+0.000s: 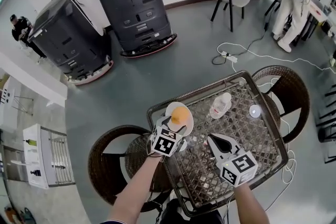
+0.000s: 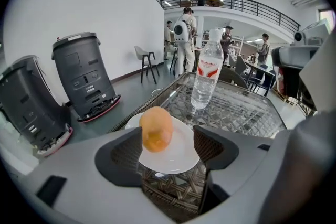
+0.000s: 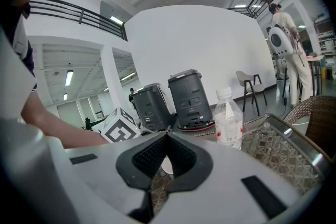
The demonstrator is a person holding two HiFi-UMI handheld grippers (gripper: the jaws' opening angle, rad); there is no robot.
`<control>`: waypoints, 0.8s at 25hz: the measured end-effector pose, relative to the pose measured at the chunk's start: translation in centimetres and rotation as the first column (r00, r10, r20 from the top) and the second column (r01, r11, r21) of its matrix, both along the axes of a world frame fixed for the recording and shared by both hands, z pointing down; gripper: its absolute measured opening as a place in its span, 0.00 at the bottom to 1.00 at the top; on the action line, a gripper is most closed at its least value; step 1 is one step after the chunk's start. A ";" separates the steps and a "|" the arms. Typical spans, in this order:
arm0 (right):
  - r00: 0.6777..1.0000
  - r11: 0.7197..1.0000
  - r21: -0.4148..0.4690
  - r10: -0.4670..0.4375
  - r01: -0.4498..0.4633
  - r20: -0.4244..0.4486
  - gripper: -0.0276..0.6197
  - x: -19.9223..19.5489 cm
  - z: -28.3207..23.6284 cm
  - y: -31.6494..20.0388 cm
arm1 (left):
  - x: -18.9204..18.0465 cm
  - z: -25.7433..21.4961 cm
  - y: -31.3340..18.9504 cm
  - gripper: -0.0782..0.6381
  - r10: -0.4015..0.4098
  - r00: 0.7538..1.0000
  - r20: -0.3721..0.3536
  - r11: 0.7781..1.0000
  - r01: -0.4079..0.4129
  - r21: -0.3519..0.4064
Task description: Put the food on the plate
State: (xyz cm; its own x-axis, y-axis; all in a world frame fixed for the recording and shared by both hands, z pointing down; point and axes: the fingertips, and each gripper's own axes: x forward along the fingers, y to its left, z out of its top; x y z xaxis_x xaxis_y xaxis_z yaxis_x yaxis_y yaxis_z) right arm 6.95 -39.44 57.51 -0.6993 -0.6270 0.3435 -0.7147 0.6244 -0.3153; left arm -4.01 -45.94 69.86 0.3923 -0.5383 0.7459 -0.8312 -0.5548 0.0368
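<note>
Orange food [image 2: 156, 128], white plate [image 2: 180, 157], brown woven lattice table [image 2: 247, 110], clear bottle [image 2: 206, 75] with red label

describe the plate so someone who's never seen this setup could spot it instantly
Find the square wicker table with the glass top. Near its left corner, as the person sees it, sits a round white plate. It is the only flat dish there and carries an orange egg-shaped food, unlike the clear water bottle standing to its right.

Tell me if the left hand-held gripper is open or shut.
Open. The left hand-held gripper has its jaws wide apart; the orange food sits on the white plate, not pinched between them.
</note>
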 end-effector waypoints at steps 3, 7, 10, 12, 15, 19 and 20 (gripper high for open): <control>1.000 1.000 0.008 0.008 -0.008 0.005 0.05 -0.1 -0.8 0.6 | 0.3 -2.1 1.4 0.52 -0.012 0.998 -0.057 1.000 0.013 0.026; 1.000 0.999 0.028 0.027 -0.028 0.015 0.05 -0.1 -2.4 1.3 | 1.8 -6.3 3.9 0.52 0.034 0.985 -0.171 0.997 -0.020 0.078; 0.999 0.998 0.049 0.044 -0.045 0.028 0.05 0.0 -3.8 2.1 | 2.6 -9.7 5.3 0.38 0.041 0.975 -0.219 0.988 -0.007 0.154; 0.998 0.996 0.064 0.054 -0.057 0.037 0.05 0.1 -4.8 2.7 | 3.1 -11.9 6.2 0.31 0.050 0.968 -0.247 0.980 0.001 0.200; 0.996 0.993 0.086 0.072 -0.076 0.050 0.05 0.0 -6.6 3.7 | 3.5 -15.1 7.7 0.22 0.070 0.957 -0.280 0.967 0.004 0.255; 0.994 0.987 0.127 0.093 -0.100 0.064 0.05 -0.1 -9.6 5.0 | 3.8 -18.9 9.7 0.14 0.095 0.940 -0.327 0.950 0.012 0.311; 0.993 0.985 0.139 0.097 -0.106 0.068 0.05 -0.1 -10.3 5.4 | 3.9 -19.9 10.2 0.13 0.101 0.935 -0.340 0.946 0.015 0.323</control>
